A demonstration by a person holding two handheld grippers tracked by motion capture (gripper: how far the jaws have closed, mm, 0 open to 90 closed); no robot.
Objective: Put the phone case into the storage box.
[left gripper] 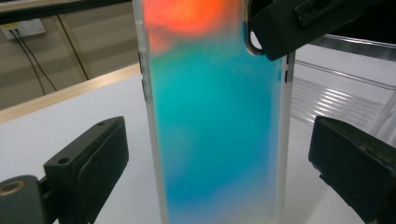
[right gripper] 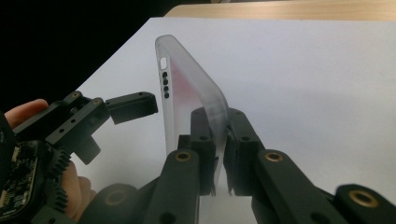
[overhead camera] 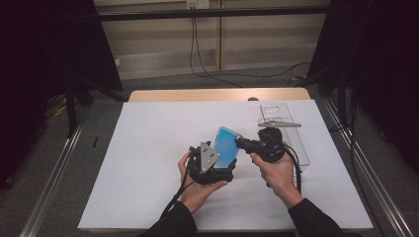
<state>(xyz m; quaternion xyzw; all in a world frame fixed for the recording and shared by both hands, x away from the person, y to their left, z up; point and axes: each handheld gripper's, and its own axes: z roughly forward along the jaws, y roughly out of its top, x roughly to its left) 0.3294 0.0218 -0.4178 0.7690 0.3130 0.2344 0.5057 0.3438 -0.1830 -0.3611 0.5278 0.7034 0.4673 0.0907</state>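
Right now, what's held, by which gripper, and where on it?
The right gripper is shut on the phone case, pinching its edge near the camera cutout. The left gripper is open around the case, pads clear.

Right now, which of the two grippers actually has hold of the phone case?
The right gripper: its jaws pinch one edge of the blue phone case. The left gripper stands open, its pads apart on either side of the case, not touching it.
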